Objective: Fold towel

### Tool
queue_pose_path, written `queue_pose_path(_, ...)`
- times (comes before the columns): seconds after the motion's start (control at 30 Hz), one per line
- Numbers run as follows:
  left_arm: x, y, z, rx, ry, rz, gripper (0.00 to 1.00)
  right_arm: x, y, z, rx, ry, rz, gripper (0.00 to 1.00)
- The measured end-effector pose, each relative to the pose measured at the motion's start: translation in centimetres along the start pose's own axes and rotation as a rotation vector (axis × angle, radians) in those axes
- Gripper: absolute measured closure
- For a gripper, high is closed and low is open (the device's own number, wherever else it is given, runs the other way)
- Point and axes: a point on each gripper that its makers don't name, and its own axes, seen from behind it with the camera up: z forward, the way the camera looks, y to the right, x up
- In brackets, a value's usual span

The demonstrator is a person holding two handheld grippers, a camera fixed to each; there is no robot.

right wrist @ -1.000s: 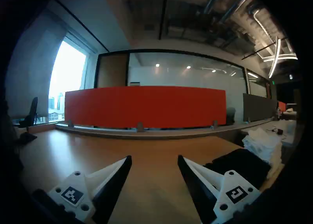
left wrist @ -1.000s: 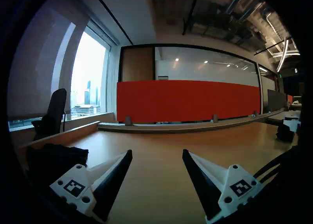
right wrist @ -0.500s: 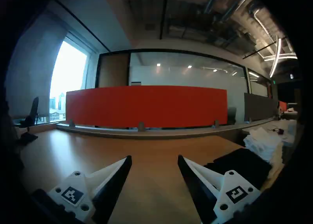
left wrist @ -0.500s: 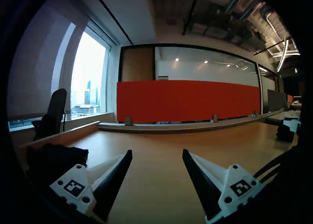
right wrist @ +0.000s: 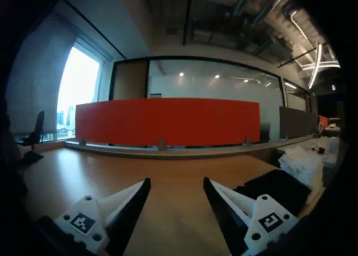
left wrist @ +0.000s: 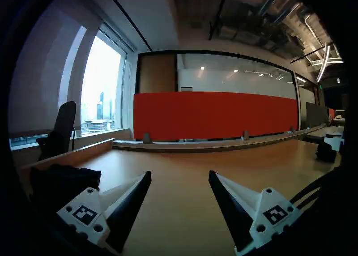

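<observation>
In the left gripper view my left gripper (left wrist: 179,175) rests low over the wooden table (left wrist: 188,166), open, with nothing between its fingers. A dark crumpled cloth (left wrist: 62,182) lies on the table just left of it. In the right gripper view my right gripper (right wrist: 176,182) is open too, holding nothing, above the same table (right wrist: 170,171). A flat black towel (right wrist: 277,189) lies to its right, partly behind the right finger. Past that towel stands a stack of white folded towels (right wrist: 304,164).
A long red divider panel (left wrist: 215,115) runs across the far edge of the table, with a glass wall behind it. A black office chair (left wrist: 60,135) stands by the window at the left. A dark and white object (left wrist: 329,148) sits at the far right of the table.
</observation>
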Motion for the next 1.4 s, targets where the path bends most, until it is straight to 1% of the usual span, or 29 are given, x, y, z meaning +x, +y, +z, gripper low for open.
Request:
queue_pose_path(0.43, 0.06, 0.04, -0.02, 0.0, 0.0, 0.0, 0.05, 0.0, -0.06, -0.03, 0.001, -0.001, 0.001, 0.09)
queue_pose_path(0.47, 0.06, 0.04, -0.02, 0.0, 0.0, 0.0, 0.05, -0.03, -0.06, -0.03, 0.001, -0.001, 0.001, 0.08)
queue_pose_path(0.53, 0.04, 0.02, -0.02, 0.0, 0.0, 0.0, 0.05, -0.06, -0.05, -0.02, 0.001, -0.001, 0.001, 0.01)
queue_pose_path(0.6, 0.03, 0.01, -0.03, 0.0, 0.0, 0.0, 0.05, -0.07, -0.03, -0.02, 0.0, -0.001, 0.002, 0.0)
queue_pose_path(1.4, 0.34, 0.01, -0.18, 0.0, -0.001, 0.0, 0.05, -0.11, -0.07, 0.0, 0.0, -0.001, 0.001, 0.0)
